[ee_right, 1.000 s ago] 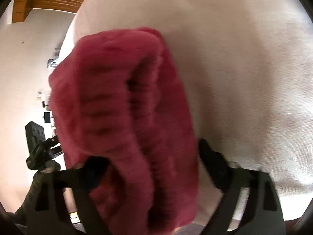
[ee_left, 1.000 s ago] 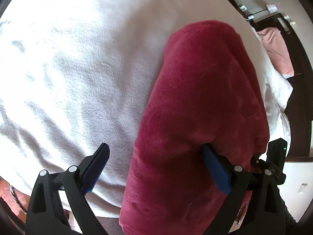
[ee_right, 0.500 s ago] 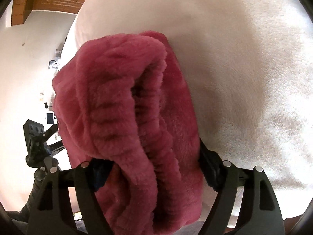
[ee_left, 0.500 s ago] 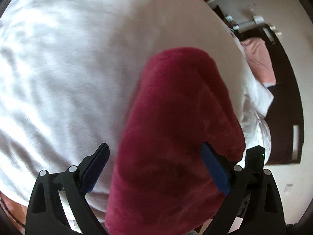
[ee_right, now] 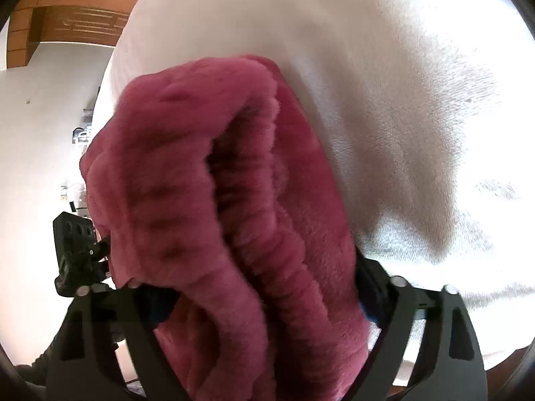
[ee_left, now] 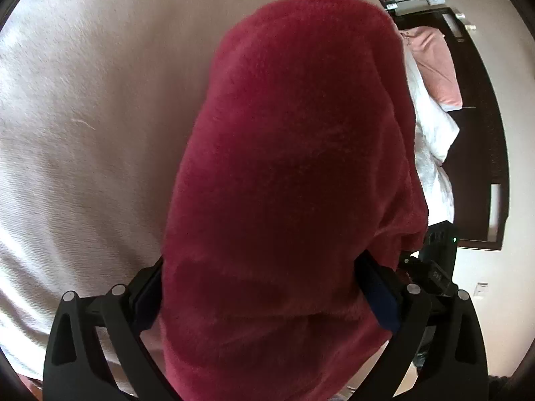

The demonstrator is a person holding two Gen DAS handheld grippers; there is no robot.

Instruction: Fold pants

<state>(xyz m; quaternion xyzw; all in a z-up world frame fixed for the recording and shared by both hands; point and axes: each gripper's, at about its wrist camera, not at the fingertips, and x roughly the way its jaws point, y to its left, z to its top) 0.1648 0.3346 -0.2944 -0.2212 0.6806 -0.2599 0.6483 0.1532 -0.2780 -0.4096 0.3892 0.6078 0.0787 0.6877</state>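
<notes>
A: What is the big red thing?

B: Those are the pants. They are soft and fuzzy, and they are bunched up into a thick roll.

A: Where are they?

B: They lie along a white blanket on a bed. One end sits in the left gripper. The other end sits in the right gripper.

A: Are the left jaws holding them?

B: The left jaws stand wide, one on each side of the roll. The red cloth fills the whole gap and touches both blue pads. I cannot tell if they squeeze it or just sit beside it.

A: And the right jaws?

B: The same. They stand wide apart, and the pants fill the space between them. The stretchy, ribbed waist edge runs up the middle there. The cloth bulges over both fingers, so the pads are mostly hidden. I cannot tell if they press on it.

A: What else is there?

B: In the left view, a pink pillow and a white pillow lie at the far end of the bed, next to a dark headboard. In the right view, the other gripper's black body pokes out at the left of the pants.
</notes>
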